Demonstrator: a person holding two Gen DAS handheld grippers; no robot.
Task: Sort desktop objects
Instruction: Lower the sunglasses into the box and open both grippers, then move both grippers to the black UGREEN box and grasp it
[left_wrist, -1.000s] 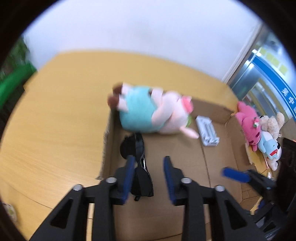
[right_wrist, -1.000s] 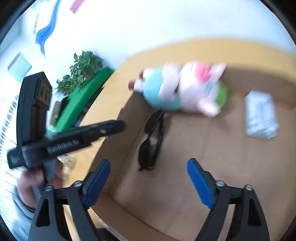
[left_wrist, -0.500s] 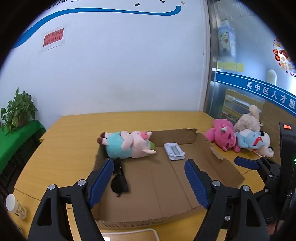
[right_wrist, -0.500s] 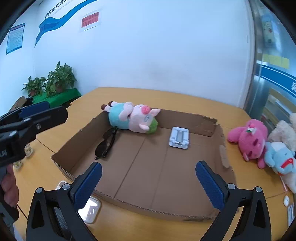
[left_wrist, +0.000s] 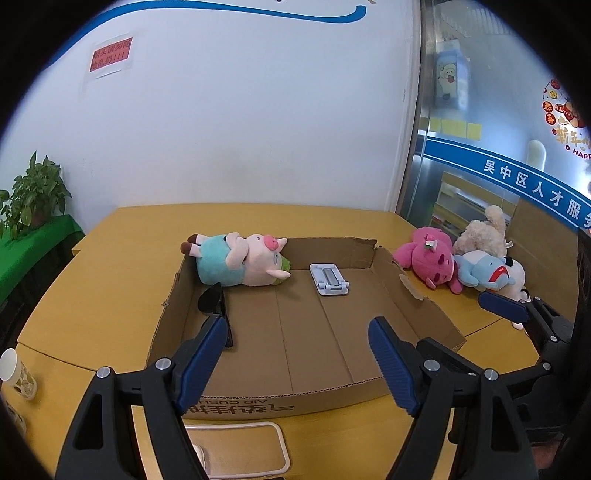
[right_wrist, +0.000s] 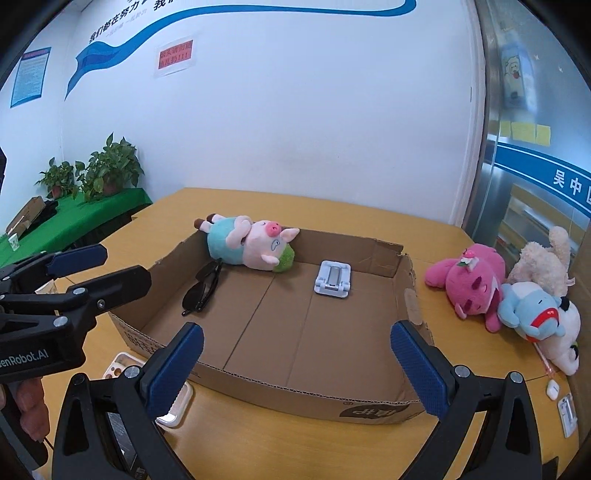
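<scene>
Both of our grippers have pulled back and up from the box since a second ago: then the left gripper (left_wrist: 295, 345) was low inside it with its blue pads nearly closed beside the sunglasses, and now it hangs at the near edge with jaws wide apart and nothing between them. Our right gripper (right_wrist: 297, 354) likewise sits back from the near wall, jaws spread and empty.

Working from largest down: the shallow brown cardboard box (right_wrist: 306, 393) lies on the yellow wooden table (left_wrist: 122, 266). Inside, the pink plush pig in a teal shirt (left_wrist: 240, 264) rests in the far left corner, the pale blue folding phone stand (right_wrist: 332, 282) near the far wall, and the black sunglasses (right_wrist: 201, 290) along the left wall, just in front of the pig.

We judge the sunglasses freshly released, so that item is sorted. Outside the box, to its right, wait the pink plush toy (right_wrist: 467, 284), the blue plush toy (right_wrist: 532, 308) and the cream plush toy (right_wrist: 545, 258), probably next.
</scene>
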